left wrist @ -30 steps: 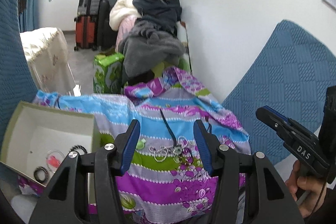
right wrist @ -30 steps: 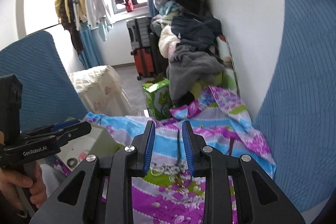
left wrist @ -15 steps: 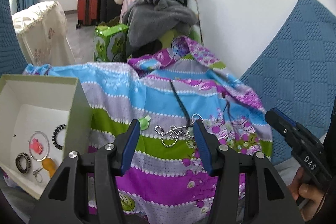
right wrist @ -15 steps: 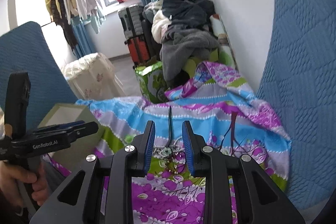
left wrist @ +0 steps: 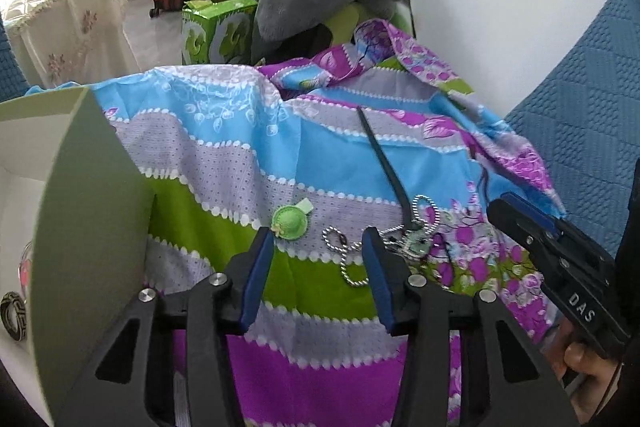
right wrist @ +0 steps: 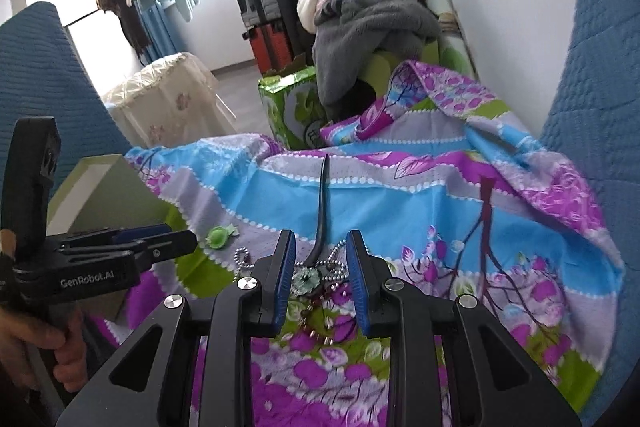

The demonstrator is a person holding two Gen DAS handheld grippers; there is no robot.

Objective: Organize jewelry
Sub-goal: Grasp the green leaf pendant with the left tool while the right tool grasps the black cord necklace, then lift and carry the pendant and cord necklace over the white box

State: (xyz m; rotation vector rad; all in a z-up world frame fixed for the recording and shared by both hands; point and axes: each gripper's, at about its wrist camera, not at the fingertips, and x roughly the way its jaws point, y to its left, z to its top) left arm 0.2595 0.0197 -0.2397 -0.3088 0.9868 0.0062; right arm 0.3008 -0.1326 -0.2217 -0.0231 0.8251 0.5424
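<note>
While the patterned cloth (left wrist: 248, 155) in bands of blue, grey, green and purple covers most of the surface, an open box (left wrist: 92, 211) with olive outer walls and a white inside stands at its left edge (a dark ring (left wrist: 12, 315) shows on its floor at the left margin). Out on the cloth the jewelry lies in a small tangle: a black cord (left wrist: 384, 163) runs from the far blue band toward the near side and ends at a silver ball chain (left wrist: 348, 259) looped beside a pale green flower pendant (right wrist: 306, 277). Just left of the chain sits a round green hair clip (left wrist: 290, 223), apart from it. Both claws are open and hold nothing; the left claw (left wrist: 318, 271) hovers with the chain's loops between its blue pads, and the right claw (right wrist: 320, 277) hovers low with the pendant showing between its fingers, whether touching it I cannot tell
</note>
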